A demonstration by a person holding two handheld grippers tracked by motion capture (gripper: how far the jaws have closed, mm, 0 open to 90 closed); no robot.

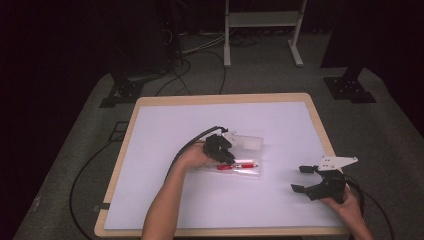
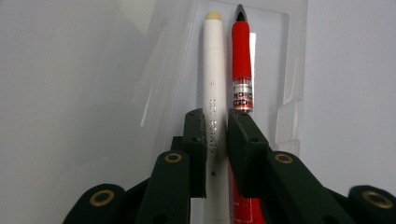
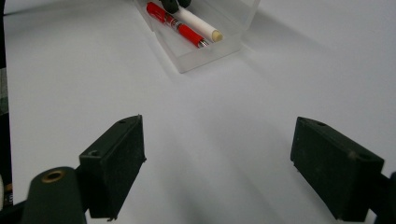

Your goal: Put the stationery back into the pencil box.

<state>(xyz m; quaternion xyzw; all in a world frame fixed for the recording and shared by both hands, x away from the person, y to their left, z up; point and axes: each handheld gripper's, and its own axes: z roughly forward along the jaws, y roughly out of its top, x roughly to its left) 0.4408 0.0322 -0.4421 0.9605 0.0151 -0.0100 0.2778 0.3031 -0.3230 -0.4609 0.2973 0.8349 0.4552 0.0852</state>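
Note:
A clear plastic box (image 1: 251, 143) lies open at the middle of the white table, with a white pen (image 1: 245, 161) and a red pen (image 1: 236, 167) side by side in its tray. My left gripper (image 1: 228, 156) reaches down into the tray. In the left gripper view its jaws (image 2: 216, 126) are shut on the white pen (image 2: 215, 70), and the red pen (image 2: 242, 56) lies just right of it. My right gripper (image 1: 303, 178) rests at the table's right front, open and holding nothing (image 3: 219, 158). Its view shows the box (image 3: 205, 53) and both pens (image 3: 175, 23) farther off.
The box's clear lid (image 2: 140, 70) lies flat beside the tray. White table surface (image 1: 200, 200) stretches around the box to the wooden edge (image 1: 220, 98). Black cables (image 1: 80, 180) trail off the left side; a white frame (image 1: 260, 20) stands on the floor beyond.

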